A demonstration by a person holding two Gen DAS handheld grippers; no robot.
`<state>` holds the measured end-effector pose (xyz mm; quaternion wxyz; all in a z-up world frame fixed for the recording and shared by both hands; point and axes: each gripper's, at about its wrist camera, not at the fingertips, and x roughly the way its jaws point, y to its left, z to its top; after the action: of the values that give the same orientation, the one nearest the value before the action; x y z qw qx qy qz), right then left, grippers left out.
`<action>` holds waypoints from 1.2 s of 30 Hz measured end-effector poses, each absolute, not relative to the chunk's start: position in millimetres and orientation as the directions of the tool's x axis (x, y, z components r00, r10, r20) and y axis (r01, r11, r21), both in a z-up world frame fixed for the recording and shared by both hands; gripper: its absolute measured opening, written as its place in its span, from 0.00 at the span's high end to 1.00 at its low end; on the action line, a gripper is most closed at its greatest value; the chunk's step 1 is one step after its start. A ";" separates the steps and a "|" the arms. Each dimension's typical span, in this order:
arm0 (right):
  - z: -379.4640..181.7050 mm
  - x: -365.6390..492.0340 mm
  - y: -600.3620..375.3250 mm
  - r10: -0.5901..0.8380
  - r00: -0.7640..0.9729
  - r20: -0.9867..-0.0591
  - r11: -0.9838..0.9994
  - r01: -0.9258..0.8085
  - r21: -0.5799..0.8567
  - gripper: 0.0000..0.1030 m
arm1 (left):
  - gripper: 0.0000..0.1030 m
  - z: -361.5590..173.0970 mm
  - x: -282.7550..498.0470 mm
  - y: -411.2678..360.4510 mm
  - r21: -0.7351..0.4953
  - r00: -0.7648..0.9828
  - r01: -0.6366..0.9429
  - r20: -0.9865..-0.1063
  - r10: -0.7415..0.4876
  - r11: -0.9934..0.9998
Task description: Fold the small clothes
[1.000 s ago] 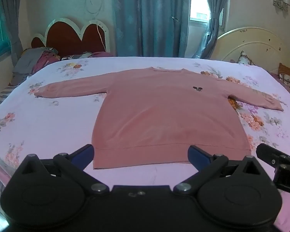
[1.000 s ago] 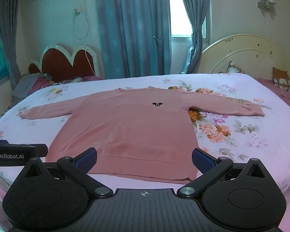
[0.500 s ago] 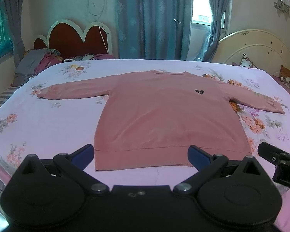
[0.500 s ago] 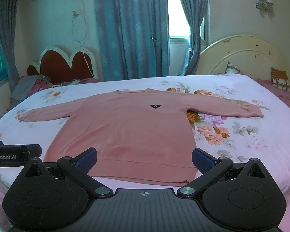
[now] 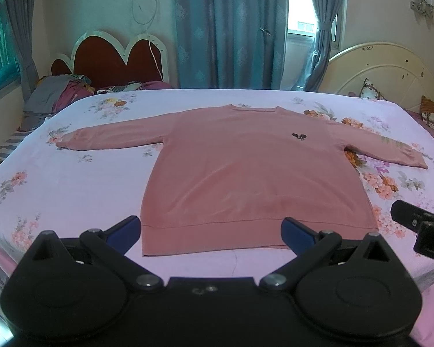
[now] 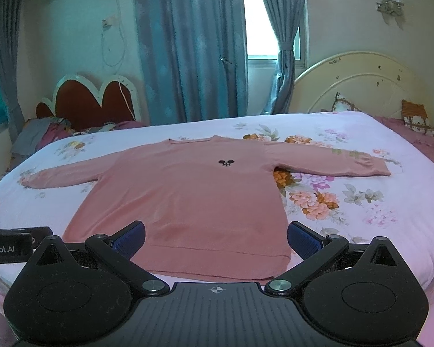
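A floral bedsheet fills mid-frame. A pink long-sleeved sweater lies flat at its centre, sleeves spread, hem nearest. Along the bottom edge, the left gripper and right gripper gape wide, empty, above the hem.

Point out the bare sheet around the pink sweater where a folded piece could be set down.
Bare sheet lies left of the pink sweater, below its sleeve. Another patch lies right of the body, under the other sleeve. The near strip by the hem is narrow, with both open grippers over it.
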<state>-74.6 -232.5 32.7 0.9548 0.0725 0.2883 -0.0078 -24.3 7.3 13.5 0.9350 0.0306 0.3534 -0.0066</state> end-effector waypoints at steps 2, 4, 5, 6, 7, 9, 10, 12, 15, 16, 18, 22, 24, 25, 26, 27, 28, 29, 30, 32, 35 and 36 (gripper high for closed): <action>32.1 -74.2 -233.0 0.025 0.834 -0.551 0.989 0.058 0.134 0.00 | 0.00 13.3 -24.1 6.4 0.055 0.751 0.032 -0.661 0.012 0.998; 31.4 -73.9 -233.0 0.026 0.834 -0.552 0.989 0.057 0.133 0.00 | 0.00 13.1 -24.0 6.8 0.055 0.749 0.031 -0.662 0.013 0.998; 31.5 -74.3 -232.9 0.027 0.834 -0.551 0.989 0.057 0.134 0.00 | 0.00 13.0 -24.2 6.8 0.054 0.749 0.031 -0.662 0.013 0.998; 31.2 -74.0 -233.0 0.027 0.834 -0.552 0.990 0.056 0.133 0.00 | 0.00 12.5 -24.0 6.6 0.054 0.748 0.031 -0.663 0.013 0.998; 30.8 -74.2 -232.6 0.026 0.834 -0.552 0.990 0.056 0.132 0.00 | 0.00 12.3 -23.7 6.5 0.054 0.748 0.029 -0.664 0.014 0.998; 30.5 -74.4 -232.5 0.027 0.834 -0.551 0.989 0.057 0.134 0.00 | 0.00 12.4 -23.5 5.1 0.056 0.747 0.029 -0.664 0.016 0.998; 30.4 -74.4 -232.5 0.027 0.834 -0.551 0.989 0.057 0.134 0.00 | 0.00 12.4 -23.5 5.1 0.057 0.747 0.028 -0.664 0.017 0.998; 29.4 -74.4 -232.2 0.027 0.834 -0.551 0.989 0.057 0.135 0.00 | 0.00 12.5 -23.4 5.6 0.054 0.747 0.028 -0.664 0.015 0.998; 29.1 -74.2 -232.7 0.027 0.834 -0.551 0.989 0.056 0.134 0.00 | 0.00 12.3 -23.5 5.1 0.055 0.747 0.027 -0.664 0.016 0.998; 29.1 -74.2 -232.9 0.027 0.834 -0.551 0.989 0.057 0.135 0.00 | 0.00 12.3 -23.5 5.2 0.056 0.747 0.027 -0.665 0.017 0.998; 29.3 -74.3 -232.3 0.026 0.834 -0.552 0.989 0.058 0.135 0.00 | 0.00 11.5 -22.2 5.4 0.056 0.746 0.027 -0.666 0.017 0.998; 28.6 -74.0 -232.2 0.025 0.833 -0.553 0.989 0.059 0.134 0.00 | 0.00 11.2 -22.3 5.2 0.056 0.745 0.027 -0.667 0.017 0.998; 28.6 -73.7 -232.5 0.027 0.833 -0.553 0.989 0.058 0.136 0.00 | 0.00 10.9 -21.7 5.8 0.056 0.744 0.026 -0.668 0.018 0.998; 28.6 -73.9 -232.4 0.027 0.833 -0.553 0.989 0.058 0.137 0.00 | 0.00 11.0 -21.4 5.8 0.056 0.744 0.026 -0.668 0.018 0.998; 28.6 -73.9 -232.3 0.026 0.833 -0.553 0.989 0.059 0.136 0.00 | 0.00 11.0 -21.4 5.8 0.056 0.744 0.027 -0.668 0.017 0.998; 28.5 -73.9 -232.3 0.026 0.833 -0.553 0.989 0.060 0.136 0.00 | 0.00 10.9 -21.4 5.9 0.056 0.744 0.027 -0.668 0.018 0.998; 28.3 -73.2 -232.2 0.026 0.833 -0.553 0.989 0.059 0.136 0.00 | 0.00 10.8 -21.3 6.1 0.056 0.744 0.026 -0.668 0.018 0.998; 28.3 -72.9 -232.2 0.026 0.833 -0.553 0.989 0.060 0.137 0.00 | 0.00 10.9 -21.4 5.5 0.056 0.744 0.027 -0.668 0.018 0.998; 28.2 -72.9 -232.2 0.026 0.833 -0.553 0.989 0.060 0.137 0.00 | 0.00 10.8 -21.4 5.8 0.056 0.744 0.027 -0.668 0.018 0.998; 28.0 -72.9 -232.3 0.026 0.832 -0.553 0.989 0.059 0.136 0.00 | 0.00 10.8 -21.4 5.4 0.057 0.744 0.026 -0.668 0.018 0.998; 28.2 -72.8 -232.5 0.026 0.833 -0.553 0.989 0.060 0.137 0.00 | 0.00 9.9 -20.0 6.2 0.056 0.742 0.026 -0.670 0.018 0.998; 27.7 -72.6 -232.6 0.027 0.833 -0.553 0.989 0.060 0.138 0.00 | 0.00 9.3 -19.4 6.5 0.057 0.741 0.025 -0.671 0.019 0.998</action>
<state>-72.6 -232.6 27.7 0.9543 0.0748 0.2892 -0.0086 -19.4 6.5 9.3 0.9326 0.0310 0.3597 -0.0017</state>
